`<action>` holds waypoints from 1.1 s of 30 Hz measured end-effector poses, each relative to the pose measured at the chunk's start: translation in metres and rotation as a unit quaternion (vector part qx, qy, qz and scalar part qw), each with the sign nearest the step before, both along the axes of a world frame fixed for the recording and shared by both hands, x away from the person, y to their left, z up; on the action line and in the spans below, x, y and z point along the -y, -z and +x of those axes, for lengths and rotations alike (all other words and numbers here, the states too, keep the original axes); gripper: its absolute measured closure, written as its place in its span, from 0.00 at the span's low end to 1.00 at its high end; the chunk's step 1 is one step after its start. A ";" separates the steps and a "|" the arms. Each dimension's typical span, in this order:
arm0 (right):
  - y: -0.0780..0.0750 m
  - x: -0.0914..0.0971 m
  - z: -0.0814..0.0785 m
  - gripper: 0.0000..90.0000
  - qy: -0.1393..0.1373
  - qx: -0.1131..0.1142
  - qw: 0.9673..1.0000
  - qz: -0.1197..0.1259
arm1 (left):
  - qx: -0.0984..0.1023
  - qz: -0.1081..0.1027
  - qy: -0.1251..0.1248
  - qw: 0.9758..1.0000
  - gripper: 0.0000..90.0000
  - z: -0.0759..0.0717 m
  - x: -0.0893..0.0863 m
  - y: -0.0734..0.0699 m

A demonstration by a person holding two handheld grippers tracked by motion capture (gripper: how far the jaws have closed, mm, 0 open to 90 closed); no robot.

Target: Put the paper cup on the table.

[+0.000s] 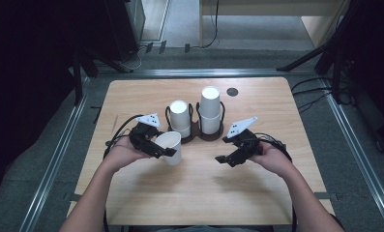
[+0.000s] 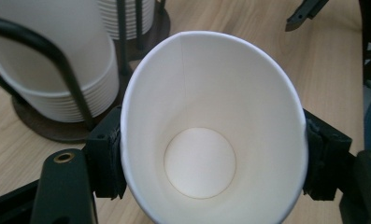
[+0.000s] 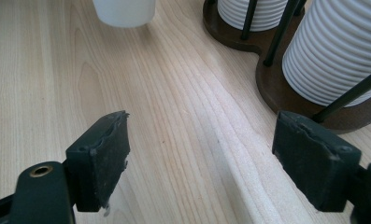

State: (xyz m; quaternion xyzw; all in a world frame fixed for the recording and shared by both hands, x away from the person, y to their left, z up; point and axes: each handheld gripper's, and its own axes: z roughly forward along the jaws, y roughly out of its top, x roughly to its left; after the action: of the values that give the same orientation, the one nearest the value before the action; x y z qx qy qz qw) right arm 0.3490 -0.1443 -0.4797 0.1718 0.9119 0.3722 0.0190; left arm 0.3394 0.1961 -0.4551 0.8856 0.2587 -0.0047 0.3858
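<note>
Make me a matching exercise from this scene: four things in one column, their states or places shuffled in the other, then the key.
1. single white paper cup
2. left gripper
3. right gripper
4. taller stack of white paper cups

A. jaws apart, nothing between them
B. stands in the dark wire holder's right ring
C. squeezed to an oval, mouth toward the camera
D. clamped on a cup's sides

Pairs: 1-C, 2-D, 3-A, 4-B

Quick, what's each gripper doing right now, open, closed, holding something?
Left gripper: shut on a single white paper cup, squeezed at its sides.
Right gripper: open, nothing between its jaws.
</note>
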 end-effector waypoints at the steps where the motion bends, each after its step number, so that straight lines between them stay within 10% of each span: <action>1: 0.000 -0.001 0.000 0.21 0.000 -0.002 1.000 -0.001 | 0.001 0.001 -0.003 1.000 0.29 0.001 -0.002 0.000; 17: 0.003 -0.005 0.003 0.21 -0.008 -0.001 1.000 -0.013 | 0.007 0.002 -0.069 0.998 0.28 0.014 -0.042 0.002; 33: 0.010 -0.007 -0.001 0.21 -0.012 -0.002 1.000 -0.026 | 0.019 0.040 -0.156 0.987 0.27 0.032 -0.087 0.010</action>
State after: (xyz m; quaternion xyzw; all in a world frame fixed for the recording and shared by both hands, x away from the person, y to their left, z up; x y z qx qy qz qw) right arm 0.3480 -0.1370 -0.4893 0.1608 0.9234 0.3480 0.0175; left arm 0.3710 0.2828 -0.4648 0.8490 0.3865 0.0831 0.3507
